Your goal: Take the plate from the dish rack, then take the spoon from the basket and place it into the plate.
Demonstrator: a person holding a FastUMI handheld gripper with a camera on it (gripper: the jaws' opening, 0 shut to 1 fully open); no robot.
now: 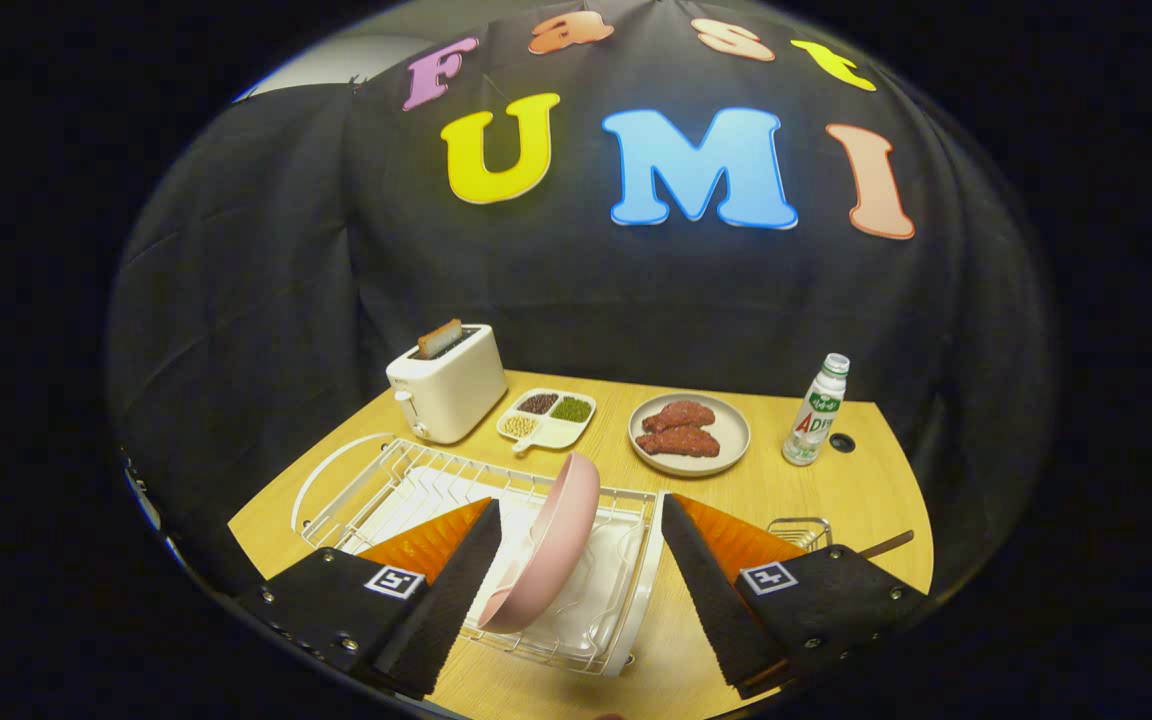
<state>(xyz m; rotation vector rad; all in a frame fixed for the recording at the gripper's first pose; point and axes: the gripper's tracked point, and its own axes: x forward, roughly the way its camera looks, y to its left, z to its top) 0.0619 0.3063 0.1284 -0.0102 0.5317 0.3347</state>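
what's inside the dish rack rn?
One pink plate standing on edge in the white dish rack, between the open gripper fingers. Rack floor behind the plate is hidden.

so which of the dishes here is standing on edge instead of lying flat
The pink plate in the dish rack, between the open gripper's fingers; the meat plate and divided dish lie flat.

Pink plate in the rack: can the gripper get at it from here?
Probably yes. The pink plate stands on edge in the dish rack, between the open gripper fingers, with nothing in front of it.
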